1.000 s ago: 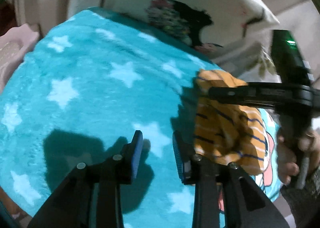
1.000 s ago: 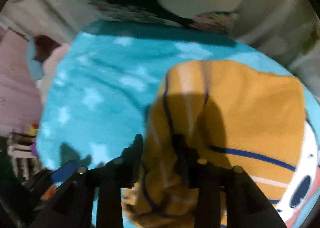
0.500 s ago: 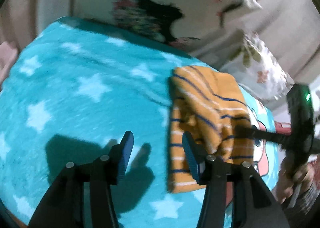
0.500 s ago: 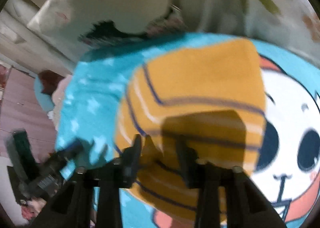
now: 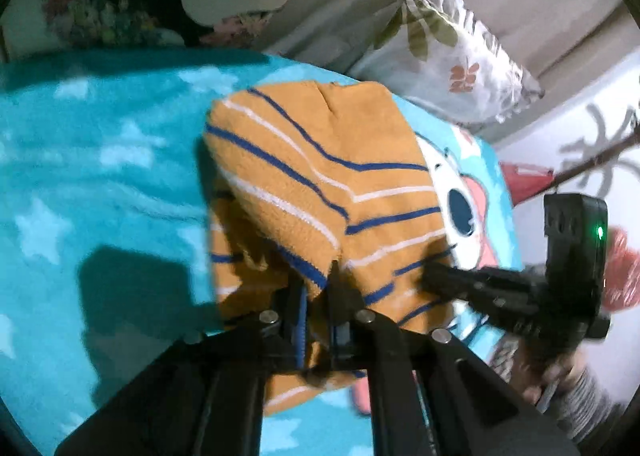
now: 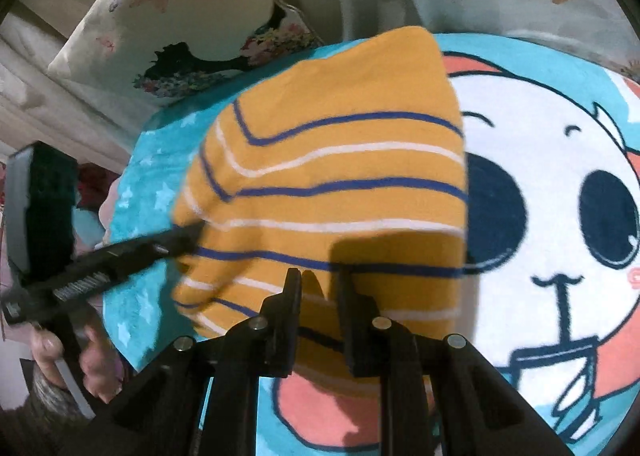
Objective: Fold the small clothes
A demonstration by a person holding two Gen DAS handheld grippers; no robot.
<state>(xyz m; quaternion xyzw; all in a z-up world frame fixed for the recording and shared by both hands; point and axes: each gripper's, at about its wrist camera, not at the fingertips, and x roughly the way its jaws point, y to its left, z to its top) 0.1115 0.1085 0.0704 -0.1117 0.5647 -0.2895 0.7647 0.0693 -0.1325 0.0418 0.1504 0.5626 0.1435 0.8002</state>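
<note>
Orange striped garment (image 5: pixel 320 184), soft, light and floppy on the teal blanket (image 5: pixel 100 176), is pinched at its near hem by both left tongs (image 5: pixel 318 296) and right tongs (image 6: pixel 318 288).

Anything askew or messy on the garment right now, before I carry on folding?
Yes: the striped orange garment is bunched at its near edge, where the left tongs pinch a raised fold. Its stripes kink there, and the left edge looks rumpled rather than flat on the blanket.
</note>
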